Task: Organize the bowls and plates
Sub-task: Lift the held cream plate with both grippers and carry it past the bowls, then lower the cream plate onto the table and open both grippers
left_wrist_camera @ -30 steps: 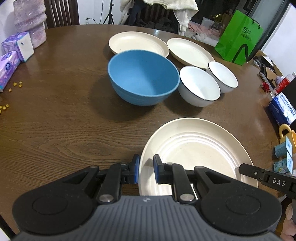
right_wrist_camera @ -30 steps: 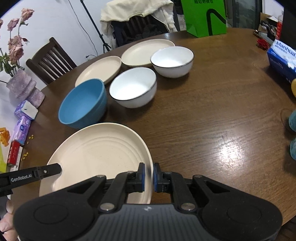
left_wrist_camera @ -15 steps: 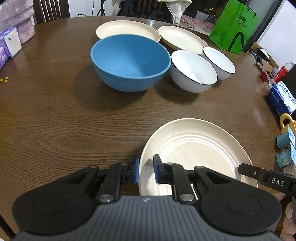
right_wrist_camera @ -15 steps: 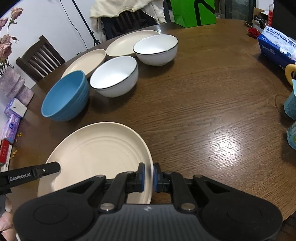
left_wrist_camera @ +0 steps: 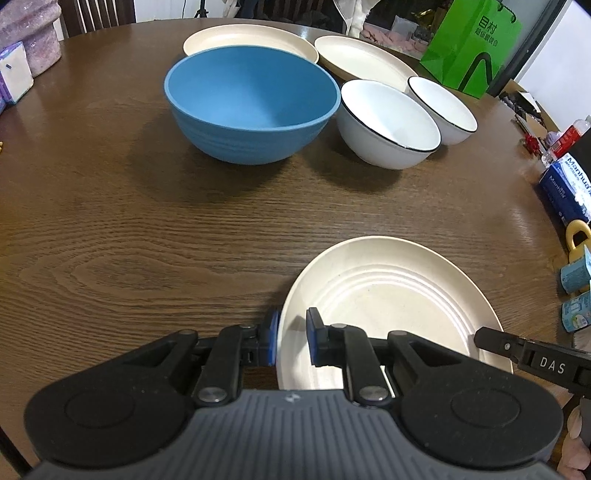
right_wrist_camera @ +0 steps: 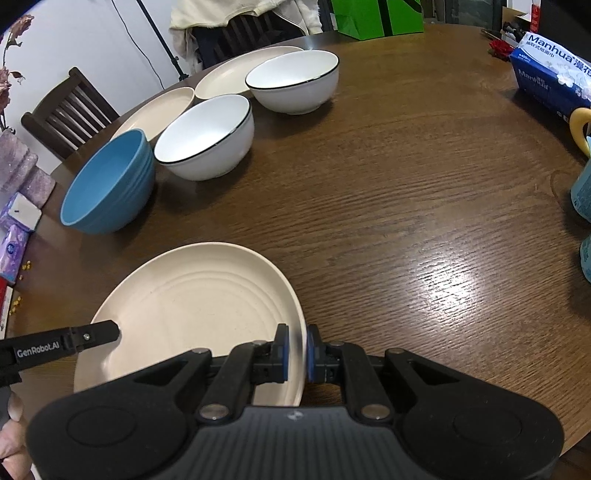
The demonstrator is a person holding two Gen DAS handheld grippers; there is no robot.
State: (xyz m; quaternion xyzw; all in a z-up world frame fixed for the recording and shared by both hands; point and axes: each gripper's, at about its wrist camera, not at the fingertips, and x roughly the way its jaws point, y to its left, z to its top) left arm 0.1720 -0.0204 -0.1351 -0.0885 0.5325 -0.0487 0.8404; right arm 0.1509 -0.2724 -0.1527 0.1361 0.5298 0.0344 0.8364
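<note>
A cream plate [left_wrist_camera: 388,295] [right_wrist_camera: 195,295] hangs level, low over the near part of the wooden table [left_wrist_camera: 147,229]. My left gripper [left_wrist_camera: 291,332] is shut on its left rim, and my right gripper [right_wrist_camera: 295,347] is shut on its right rim. Each wrist view shows the other gripper's finger at the opposite rim. Beyond the plate stand a blue bowl [left_wrist_camera: 251,96] [right_wrist_camera: 107,184] and two white bowls with dark rims [left_wrist_camera: 388,118] [left_wrist_camera: 443,103]. Two more cream plates [left_wrist_camera: 251,37] [left_wrist_camera: 362,59] lie flat behind the bowls.
A green bag [left_wrist_camera: 472,44] stands at the far right edge. A blue tissue pack [right_wrist_camera: 546,77] and teal cups [right_wrist_camera: 583,192] sit along the right side. Tissue packs [left_wrist_camera: 14,77] and a pink vase [left_wrist_camera: 29,33] are at the left. Bare wood lies between plate and bowls.
Both grippers have sunk toward the table with the plate held between them. The bowls now look nearer and larger. Neither grip has changed.
</note>
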